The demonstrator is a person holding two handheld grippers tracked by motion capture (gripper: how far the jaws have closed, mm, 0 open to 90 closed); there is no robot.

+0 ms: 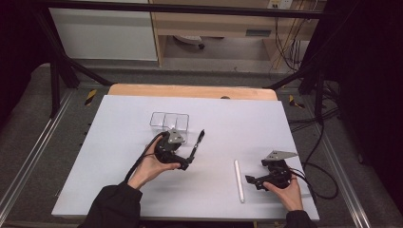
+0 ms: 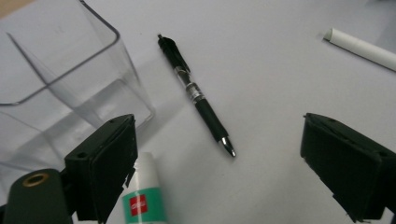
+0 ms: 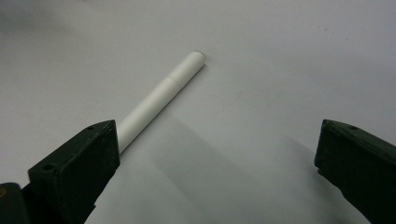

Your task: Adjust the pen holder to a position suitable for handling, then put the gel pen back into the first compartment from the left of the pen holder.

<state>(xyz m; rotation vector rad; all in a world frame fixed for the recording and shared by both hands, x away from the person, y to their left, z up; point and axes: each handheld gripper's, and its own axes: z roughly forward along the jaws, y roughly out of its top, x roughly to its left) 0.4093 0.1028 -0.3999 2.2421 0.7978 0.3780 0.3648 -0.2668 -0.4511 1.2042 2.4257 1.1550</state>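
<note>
White counter point(image 1: 119, 156) fills the scene under dim light. Part of a green-labelled white tube point(image 2: 142, 196) is cut off at the left gripper view's bottom edge, beside one jaw. Left tool point(image 2: 224, 163), tilted down by the hand point(image 1: 149, 167), gapes wide, gripping nothing; the black pen point(image 2: 198, 95) lies ahead, just beside the clear organizer point(image 2: 70, 88). Right tool point(image 3: 219, 168), low on the counter, stands open and empty beside the white pen point(image 3: 161, 95), well apart from the organizer.

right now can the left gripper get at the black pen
Probably yes: the left gripper has its jaws wide open, and the black pen lies on bare table just ahead. The clear box and glue stick sit off to one side.
</note>
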